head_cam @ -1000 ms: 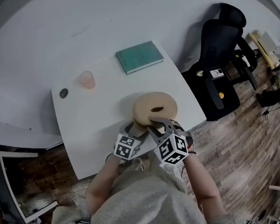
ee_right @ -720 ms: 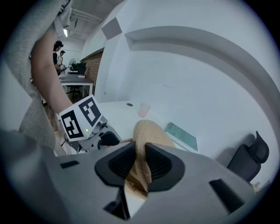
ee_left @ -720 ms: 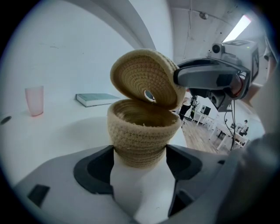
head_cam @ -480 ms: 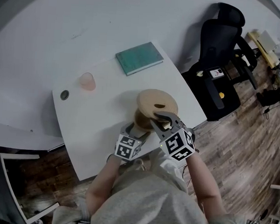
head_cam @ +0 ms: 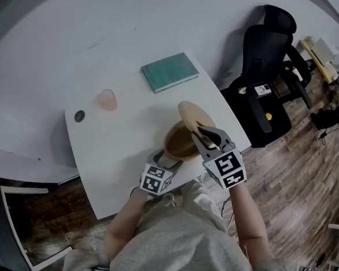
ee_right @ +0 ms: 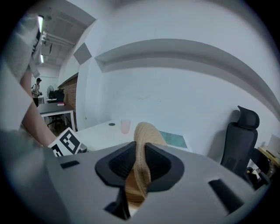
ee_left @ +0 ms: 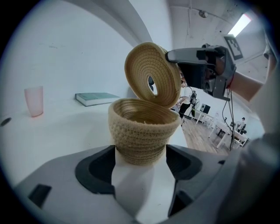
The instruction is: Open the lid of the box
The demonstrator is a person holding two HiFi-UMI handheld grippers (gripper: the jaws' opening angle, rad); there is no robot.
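A round woven box [head_cam: 179, 143] stands on the white table [head_cam: 110, 157], near its front right edge. My left gripper [head_cam: 169, 155] is shut on its lower wall, one pad on each side [ee_left: 142, 131]. The woven lid [head_cam: 193, 117], with a hole in its middle [ee_left: 148, 74], is off the box and tilted almost on edge above its right rim. My right gripper [head_cam: 207, 134] holds the lid by its rim, and the jaws are closing on it; in the right gripper view the lid [ee_right: 146, 133] stands edge-on between the pads. The box's inside is open to view.
A teal book [head_cam: 169, 70] lies at the table's far side. A pink cup [head_cam: 107, 100] and a small dark disc [head_cam: 79, 116] are at the far left. A black office chair [head_cam: 266, 81] stands just right of the table on the wooden floor.
The lid has come up off the box and tipped from flat to nearly on edge, carried up and to the right by my right gripper. The left gripper and the box stayed put.
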